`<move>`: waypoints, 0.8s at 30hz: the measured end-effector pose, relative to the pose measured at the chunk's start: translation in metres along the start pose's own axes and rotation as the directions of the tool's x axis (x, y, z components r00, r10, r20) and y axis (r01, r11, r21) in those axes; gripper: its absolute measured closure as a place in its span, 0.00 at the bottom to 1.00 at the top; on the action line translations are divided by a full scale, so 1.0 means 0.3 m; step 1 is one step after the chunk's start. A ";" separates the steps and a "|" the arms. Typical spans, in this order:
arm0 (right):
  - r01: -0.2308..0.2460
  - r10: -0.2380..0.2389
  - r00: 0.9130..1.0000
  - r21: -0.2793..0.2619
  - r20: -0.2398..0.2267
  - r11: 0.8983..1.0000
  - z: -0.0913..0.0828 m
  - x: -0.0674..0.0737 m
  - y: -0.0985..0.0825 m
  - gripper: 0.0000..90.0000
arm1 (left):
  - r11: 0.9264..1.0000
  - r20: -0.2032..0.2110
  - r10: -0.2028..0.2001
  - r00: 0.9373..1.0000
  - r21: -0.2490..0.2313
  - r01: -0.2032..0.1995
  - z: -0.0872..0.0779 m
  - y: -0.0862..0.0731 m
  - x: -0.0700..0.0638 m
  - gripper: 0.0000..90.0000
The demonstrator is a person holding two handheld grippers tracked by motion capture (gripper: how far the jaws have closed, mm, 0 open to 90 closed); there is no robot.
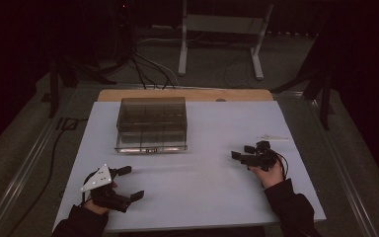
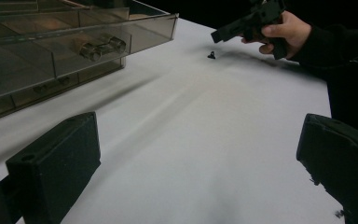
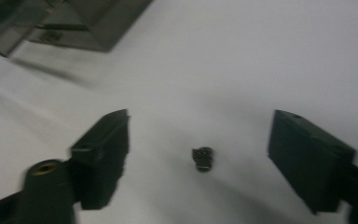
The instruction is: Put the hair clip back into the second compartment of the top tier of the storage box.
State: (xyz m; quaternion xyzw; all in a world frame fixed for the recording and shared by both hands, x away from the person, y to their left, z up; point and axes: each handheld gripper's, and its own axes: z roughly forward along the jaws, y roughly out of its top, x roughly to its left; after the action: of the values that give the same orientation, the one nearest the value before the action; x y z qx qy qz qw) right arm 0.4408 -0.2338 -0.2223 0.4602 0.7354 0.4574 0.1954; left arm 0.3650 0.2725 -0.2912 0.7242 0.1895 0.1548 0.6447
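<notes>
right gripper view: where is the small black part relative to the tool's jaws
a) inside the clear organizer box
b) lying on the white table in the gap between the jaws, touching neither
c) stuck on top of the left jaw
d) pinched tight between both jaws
b: the small black part lies on the white table with bare surface on either side, apart from both jaws of the right tool.

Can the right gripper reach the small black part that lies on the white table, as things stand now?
Probably yes. The small black part lies free between the open jaws of the right gripper, with bare table around it and nothing in the way.
</notes>
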 end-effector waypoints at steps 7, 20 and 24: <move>0.037 -0.039 0.999 0.056 0.037 0.998 0.014 0.018 -0.009 0.44 | 1.000 0.001 -0.001 1.000 0.000 0.001 0.000 -0.001 0.001 0.01; 0.096 -0.105 0.991 0.103 0.079 0.990 0.028 0.046 -0.011 0.70 | 1.000 0.004 -0.003 1.000 -0.005 0.003 -0.001 0.000 0.001 0.01; 0.109 -0.120 0.988 0.114 0.095 0.987 0.037 0.048 -0.011 0.77 | 1.000 0.004 -0.001 1.000 -0.004 0.001 0.000 0.000 0.000 0.01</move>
State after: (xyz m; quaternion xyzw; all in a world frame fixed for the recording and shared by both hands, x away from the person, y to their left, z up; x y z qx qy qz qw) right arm 0.4398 -0.2165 -0.2287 0.4498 0.7735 0.3806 0.2334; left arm 0.3651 0.2726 -0.2912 0.7232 0.1885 0.1533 0.6465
